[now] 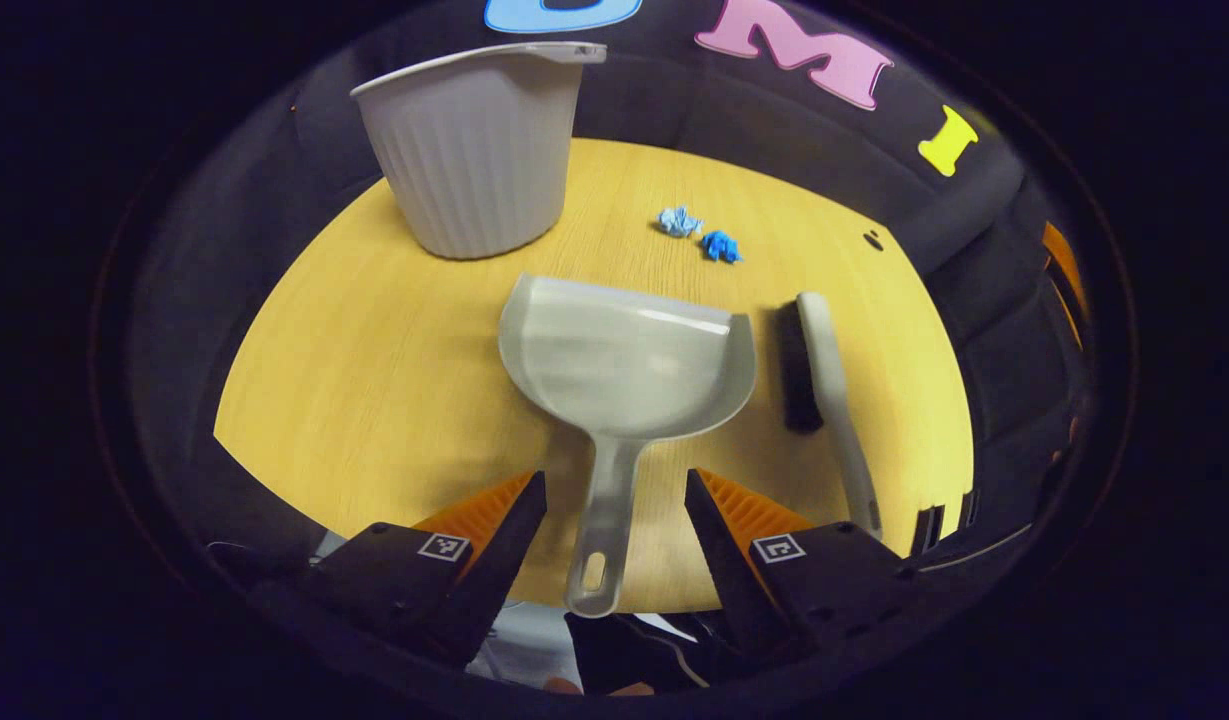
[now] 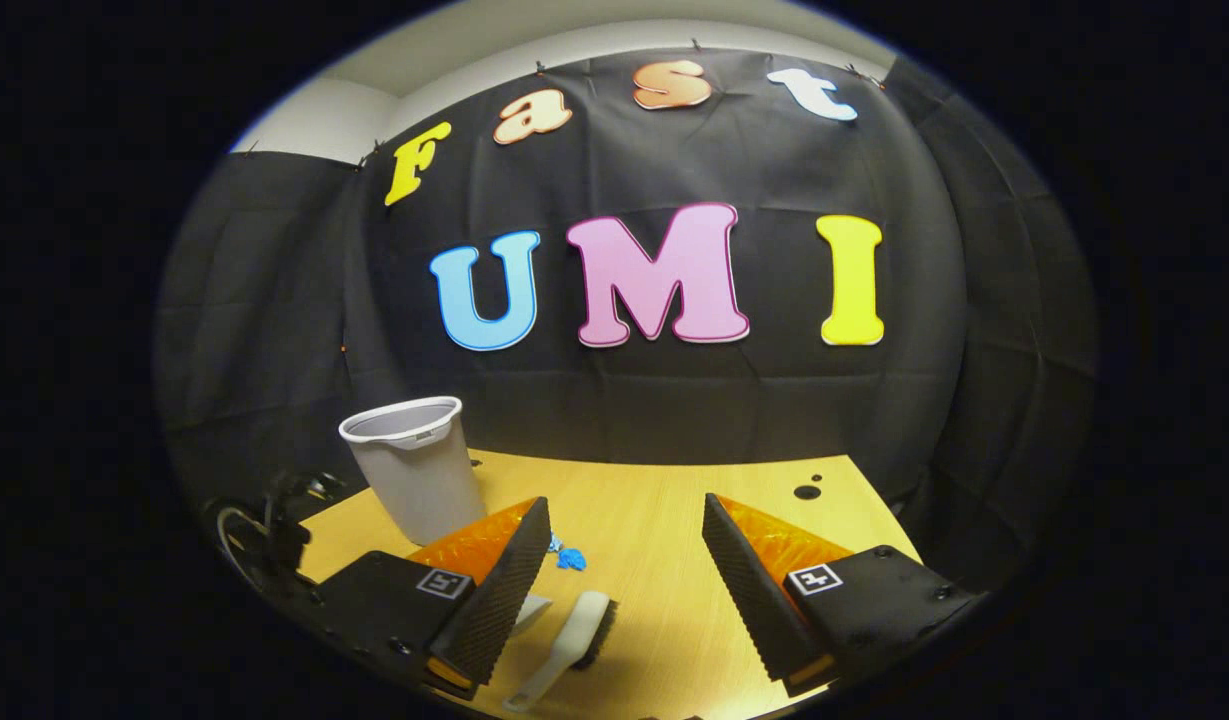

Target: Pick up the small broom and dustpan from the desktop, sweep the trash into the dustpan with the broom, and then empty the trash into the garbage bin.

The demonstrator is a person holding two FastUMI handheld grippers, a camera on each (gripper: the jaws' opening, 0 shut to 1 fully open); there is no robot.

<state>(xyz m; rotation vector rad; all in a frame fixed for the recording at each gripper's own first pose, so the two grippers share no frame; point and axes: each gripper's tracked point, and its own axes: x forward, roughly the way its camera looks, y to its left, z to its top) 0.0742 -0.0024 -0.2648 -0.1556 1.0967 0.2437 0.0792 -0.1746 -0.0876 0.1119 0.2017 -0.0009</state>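
- Looking along the left gripper (image 1: 614,500) in the left gripper view, its jaws stand open on either side of the handle of the pale grey plastic dustpan (image 1: 629,365), not touching it.
- The dustpan lies flat on the round yellow wooden desktop (image 1: 374,380); beyond it to one side stands the ribbed grey plastic garbage bin (image 1: 479,160).
- Beyond the dustpan's lip lie two crumpled blue paper scraps (image 1: 701,235), well apart from it; just beside the dustpan lies the small broom with dark bristles and a pale handle (image 1: 819,375).
- To grasp well, the jaws should, I judge, descend level and close squarely mid-handle, so the pan does not swivel.
- Looking along the right gripper (image 2: 624,560) in the right gripper view, the jaws are spread wide and hold nothing, raised above the desktop.
- The broom lies below, between the fingers; the dustpan's corner peeks beside it, with the bin farther off.
- It should probably drop lower and line up across the broom's handle before closing.
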